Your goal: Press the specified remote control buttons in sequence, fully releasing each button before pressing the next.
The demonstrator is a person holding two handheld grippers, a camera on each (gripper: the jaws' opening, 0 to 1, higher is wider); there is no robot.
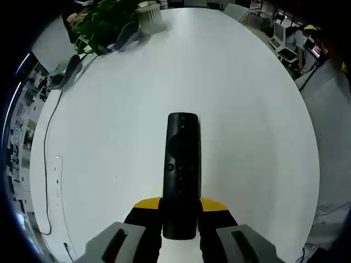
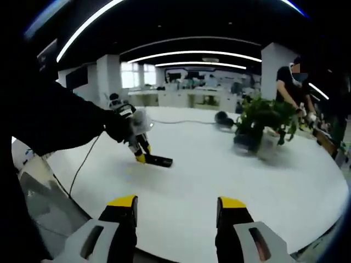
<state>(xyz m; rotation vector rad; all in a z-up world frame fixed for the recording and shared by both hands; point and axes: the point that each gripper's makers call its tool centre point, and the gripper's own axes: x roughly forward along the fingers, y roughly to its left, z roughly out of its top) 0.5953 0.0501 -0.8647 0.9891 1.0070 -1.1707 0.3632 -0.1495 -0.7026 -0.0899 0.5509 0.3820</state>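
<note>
A long black remote control [image 1: 182,174] lies on the white table [image 1: 230,93], its near end clamped between the yellow-tipped jaws of my left gripper [image 1: 181,207]. The remote points away from me, buttons up. In the right gripper view the same remote [image 2: 158,160] shows small at the left middle, held by the left gripper [image 2: 140,155] in a person's gloved hand. My right gripper [image 2: 178,208] hovers open above the near table edge, well short of the remote, with nothing between its jaws.
A potted plant [image 2: 262,123] and a black object [image 2: 224,117] stand on the far side of the table. A thin cable [image 1: 49,159] runs along the left edge. A person [image 2: 290,82] stands beyond the table at right.
</note>
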